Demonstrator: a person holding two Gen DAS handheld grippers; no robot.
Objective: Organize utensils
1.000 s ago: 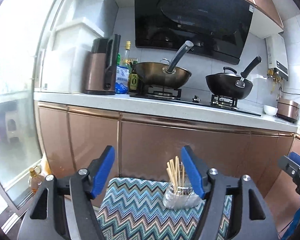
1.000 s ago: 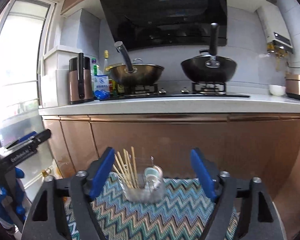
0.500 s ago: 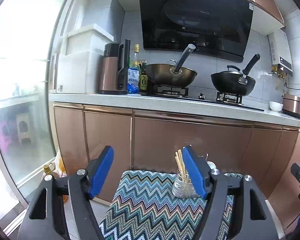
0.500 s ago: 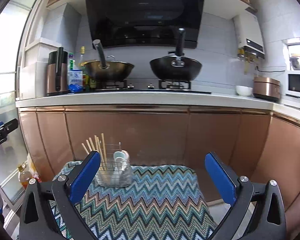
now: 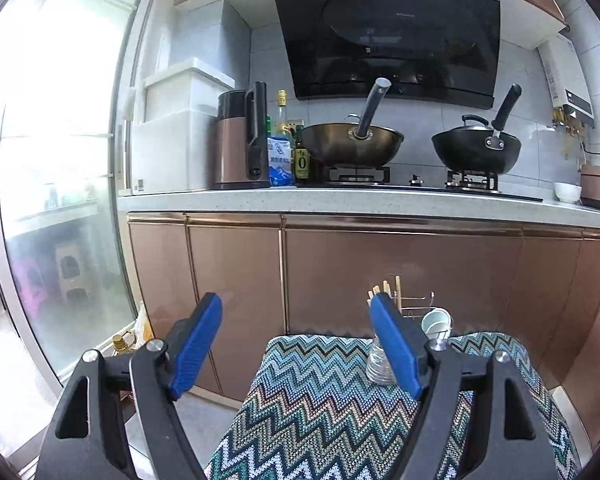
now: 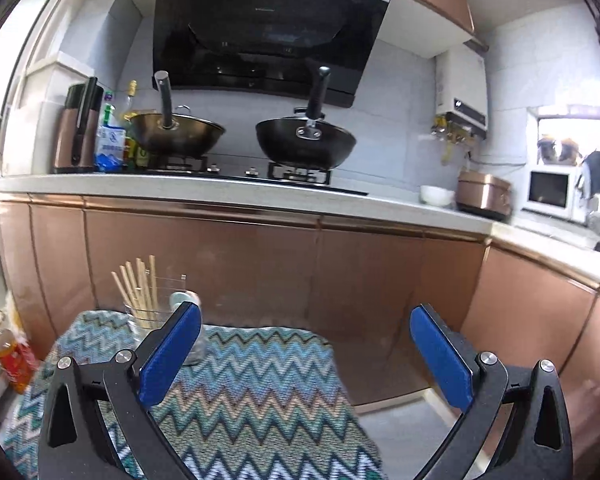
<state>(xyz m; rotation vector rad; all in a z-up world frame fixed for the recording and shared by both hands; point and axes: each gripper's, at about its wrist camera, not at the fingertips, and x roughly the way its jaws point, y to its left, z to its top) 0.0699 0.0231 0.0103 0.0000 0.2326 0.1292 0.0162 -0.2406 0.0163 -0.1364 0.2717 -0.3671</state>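
Seen from the left wrist, the left gripper [image 5: 296, 344] has just been spreading its blue jaws, now wide with nothing between them; behind its right finger, at about two o'clock, the clear glass holder of wooden chopsticks [image 5: 380, 364] stands on the zigzag-patterned woven cloth [image 5: 320, 400]. Only the right wrist view shows the white microwave [image 6: 550, 190] at three o'clock. There the right gripper [image 6: 306, 354] gapes widest, empty, chopsticks at ten o'clock.

Zigzag-patterned woven cloth [image 5: 320, 392]: teal, blue, brown, white. Behind it, copper-coloured glossy cabinet doors [image 5: 380, 272]. Above those, white speckled stone worktop [image 5: 340, 200]; black wok [image 6: 306, 144]; bronze wok [image 6: 178, 134].
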